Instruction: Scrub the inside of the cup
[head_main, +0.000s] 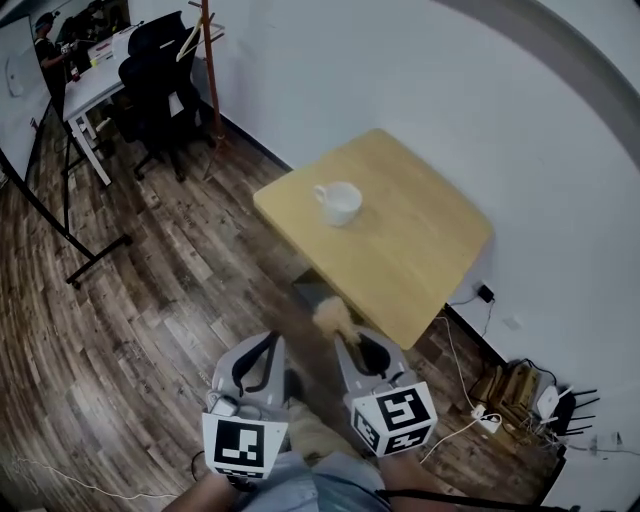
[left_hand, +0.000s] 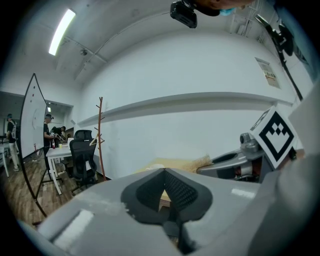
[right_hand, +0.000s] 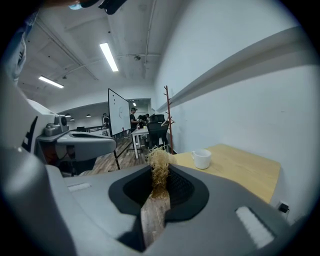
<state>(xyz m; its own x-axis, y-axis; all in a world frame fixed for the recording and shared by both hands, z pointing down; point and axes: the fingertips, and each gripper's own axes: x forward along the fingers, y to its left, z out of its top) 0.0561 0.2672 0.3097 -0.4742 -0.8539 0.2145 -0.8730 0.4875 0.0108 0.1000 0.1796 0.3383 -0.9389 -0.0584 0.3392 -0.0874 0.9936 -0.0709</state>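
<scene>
A white cup (head_main: 338, 200) (right_hand: 201, 158) stands upright on the far left part of a small wooden table (head_main: 430, 250) (right_hand: 245, 167). My right gripper (head_main: 352, 340) (right_hand: 161, 186) is held short of the table's near edge. It is shut on a straw-coloured fibrous scrubber (head_main: 330, 315) (right_hand: 159, 162) that sticks out past its tips. My left gripper (head_main: 262, 348) (left_hand: 164, 174) hangs beside it over the floor, shut with nothing between its pads. Both grippers are well apart from the cup.
Wood-plank floor (head_main: 150, 300) surrounds the table, with a white wall (head_main: 420, 70) behind it. Black office chairs (head_main: 160, 60), a white desk with people, a coat rack (head_main: 210, 70) and a whiteboard stand (head_main: 70, 240) are at the far left. Cables and a power strip (head_main: 488, 420) lie at lower right.
</scene>
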